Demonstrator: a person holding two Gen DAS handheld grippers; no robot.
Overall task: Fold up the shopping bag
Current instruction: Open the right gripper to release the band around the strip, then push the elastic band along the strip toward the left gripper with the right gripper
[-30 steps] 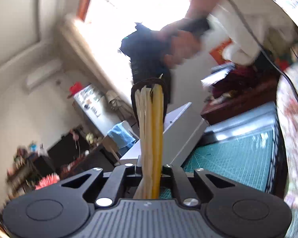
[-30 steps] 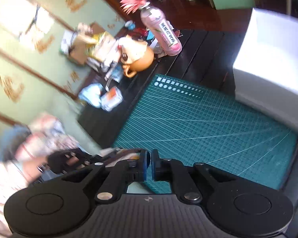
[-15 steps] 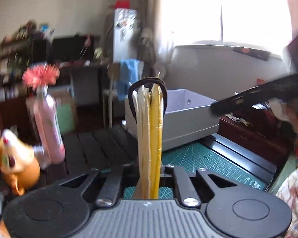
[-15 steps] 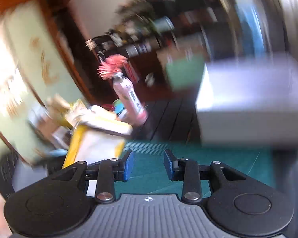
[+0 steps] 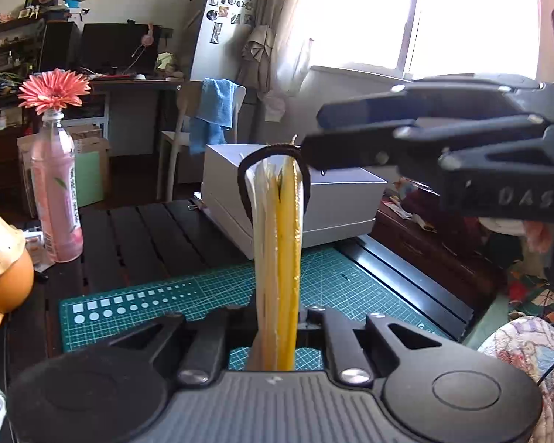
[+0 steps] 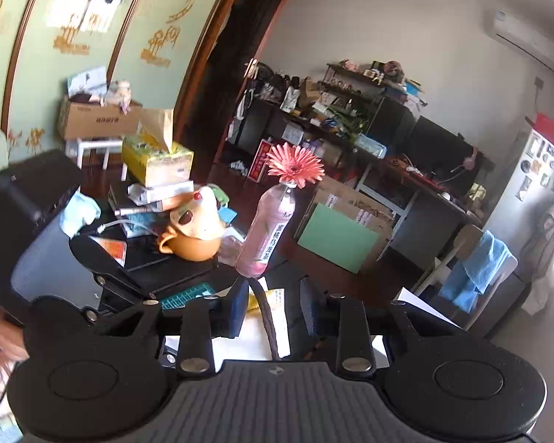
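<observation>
The folded shopping bag [image 5: 279,251], a flat stack of yellow and white layers, stands upright above the green cutting mat [image 5: 203,291]. My left gripper [image 5: 277,315] is shut on its lower part. A dark brown handle loop [image 5: 247,177] arches over its top edge. My right gripper [image 5: 312,133] reaches in from the right at the level of that loop. In the right wrist view the handle strap [image 6: 267,317] and a white part of the bag [image 6: 279,310] lie between the right gripper's [image 6: 273,306] jaws. Those jaws are closing, with a gap still on each side of the strap.
A white box [image 5: 314,203] stands behind the mat on the dark slatted table [image 5: 147,236]. A pink bottle with a flower [image 5: 55,203] and an orange pot [image 5: 3,277] stand at the left. A person's patterned sleeve [image 5: 528,350] is at the lower right.
The left view rolled level with the bag still gripped. The right gripper swung over to the bag's top and its jaws parted around the handle.
</observation>
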